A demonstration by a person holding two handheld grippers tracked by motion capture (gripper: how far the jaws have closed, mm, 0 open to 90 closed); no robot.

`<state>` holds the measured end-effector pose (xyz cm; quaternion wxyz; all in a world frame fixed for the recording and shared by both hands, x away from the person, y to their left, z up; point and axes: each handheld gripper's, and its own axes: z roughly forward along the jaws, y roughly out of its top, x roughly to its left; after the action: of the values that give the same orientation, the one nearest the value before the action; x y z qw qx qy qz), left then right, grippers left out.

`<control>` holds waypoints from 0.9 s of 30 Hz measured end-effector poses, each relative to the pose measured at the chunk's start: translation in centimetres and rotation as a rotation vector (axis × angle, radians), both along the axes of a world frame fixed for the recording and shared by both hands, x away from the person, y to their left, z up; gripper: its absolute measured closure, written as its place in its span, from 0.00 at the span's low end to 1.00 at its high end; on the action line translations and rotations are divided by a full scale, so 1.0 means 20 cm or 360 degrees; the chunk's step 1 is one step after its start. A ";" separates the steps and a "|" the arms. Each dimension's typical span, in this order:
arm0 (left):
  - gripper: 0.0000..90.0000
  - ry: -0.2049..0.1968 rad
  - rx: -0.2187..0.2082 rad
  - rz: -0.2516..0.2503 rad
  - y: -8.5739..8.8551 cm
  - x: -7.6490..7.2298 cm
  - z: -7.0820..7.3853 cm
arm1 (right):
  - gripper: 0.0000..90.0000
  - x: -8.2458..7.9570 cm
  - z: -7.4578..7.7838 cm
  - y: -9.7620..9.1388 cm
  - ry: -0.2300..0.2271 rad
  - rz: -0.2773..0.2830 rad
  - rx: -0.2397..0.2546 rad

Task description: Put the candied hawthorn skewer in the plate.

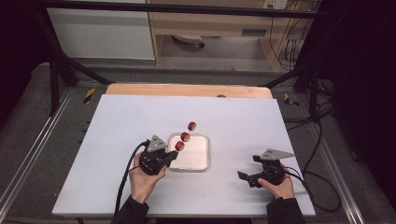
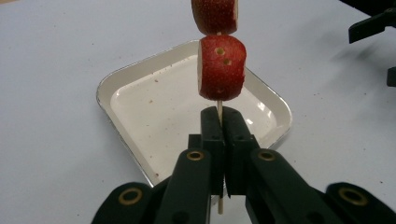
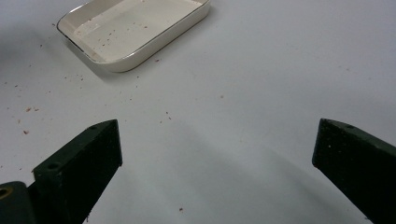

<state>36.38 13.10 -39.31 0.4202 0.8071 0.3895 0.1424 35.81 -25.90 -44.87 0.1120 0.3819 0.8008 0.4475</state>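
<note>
Left gripper point(image 2: 219, 122): jaws pressed together, pinching the thin wooden skewer point(image 2: 219, 108) near its lower end.
Skewer: tilted toward 1 o'clock in the high view, carrying three red fruit pieces point(image 1: 185, 136), strawberry slices by the look of them, though they are small there.
Tray point(image 1: 201, 158): white, shallow, at 3 o'clock just beside the left gripper, under the skewer's lower part.
Right gripper point(image 3: 217, 149): jaws spread wide over bare table, nothing between them; the tray lies at 10 o'clock in the right gripper view.
Table point(image 1: 116, 126): white, flecked with red crumbs.
</note>
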 end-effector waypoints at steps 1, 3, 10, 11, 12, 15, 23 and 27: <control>0.98 0.0010 0.0007 0.0000 0.00 0.01 0.00 | 0.03 0.00 0.00 -0.01 0.0003 0.0001 -0.0004; 0.98 0.0027 0.0021 -0.0003 -0.01 0.03 -0.01 | 0.03 0.00 -0.01 -0.01 0.0009 -0.0001 -0.0007; 0.98 0.0070 0.0090 0.0003 -0.04 0.09 -0.05 | 0.03 -0.02 -0.03 -0.02 0.0020 -0.0002 -0.0046; 0.98 0.0075 0.0105 0.0004 -0.04 0.10 -0.05 | 0.03 -0.02 -0.03 -0.02 0.0026 0.0001 -0.0042; 0.98 0.0083 0.0114 0.0009 -0.04 0.11 -0.06 | 0.03 -0.02 -0.04 -0.03 0.0031 -0.0002 -0.0040; 0.98 0.0105 0.0161 0.0009 -0.06 0.13 -0.09 | 0.03 -0.02 -0.04 -0.03 0.0038 -0.0009 -0.0041; 0.98 0.0177 0.0257 0.0002 -0.13 0.16 -0.15 | 0.03 -0.03 -0.04 -0.03 0.0031 -0.0008 -0.0035; 0.98 0.0213 0.0312 0.0018 -0.15 0.17 -0.17 | 0.03 -0.02 -0.04 -0.04 0.0027 -0.0007 -0.0030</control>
<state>39.69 10.15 -42.74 0.3115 0.8498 0.4056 0.1278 35.32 -26.61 -45.63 0.1097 0.3863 0.8051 0.4366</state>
